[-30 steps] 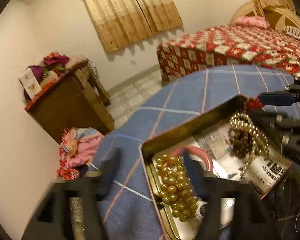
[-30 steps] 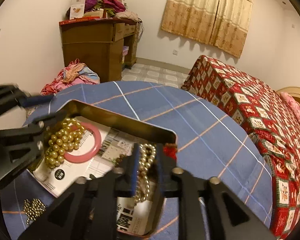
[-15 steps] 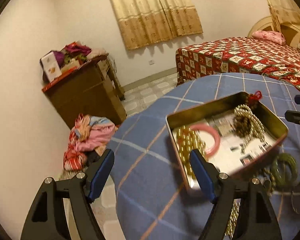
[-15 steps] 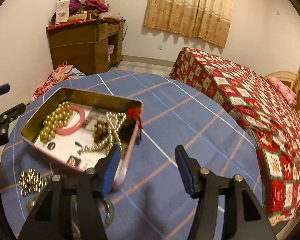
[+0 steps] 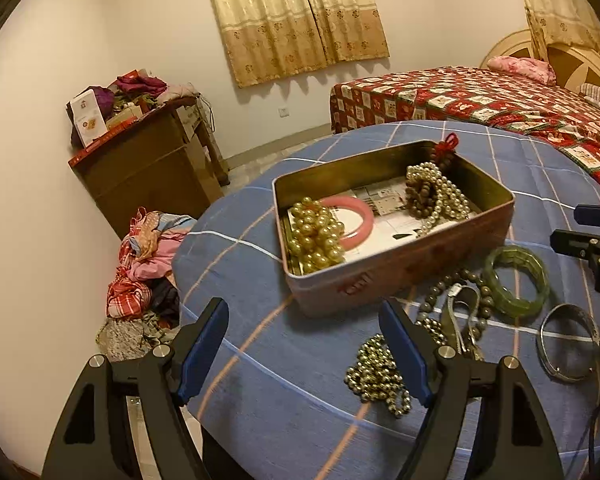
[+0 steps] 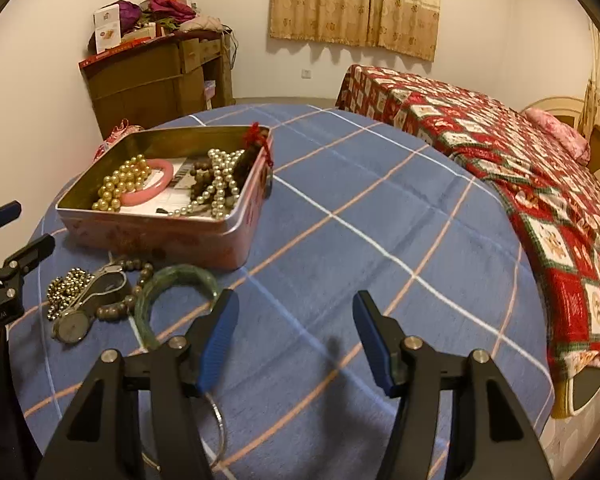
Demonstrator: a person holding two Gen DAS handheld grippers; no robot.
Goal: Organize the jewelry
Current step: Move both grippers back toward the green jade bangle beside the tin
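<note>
Right wrist view showed the right gripper (image 6: 294, 338) spread apart and empty, like the left gripper (image 5: 304, 350). The tin (image 5: 400, 264) sat just beyond the green bangle (image 5: 516, 282) and loose beads (image 5: 380, 372). Grabbing those tangled strands risked dragging neighbouring pieces off the table (image 6: 380, 208).

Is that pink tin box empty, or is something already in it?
Not empty. The lidless tin already holds gold beads, a pink bangle and pearl strands.
</note>
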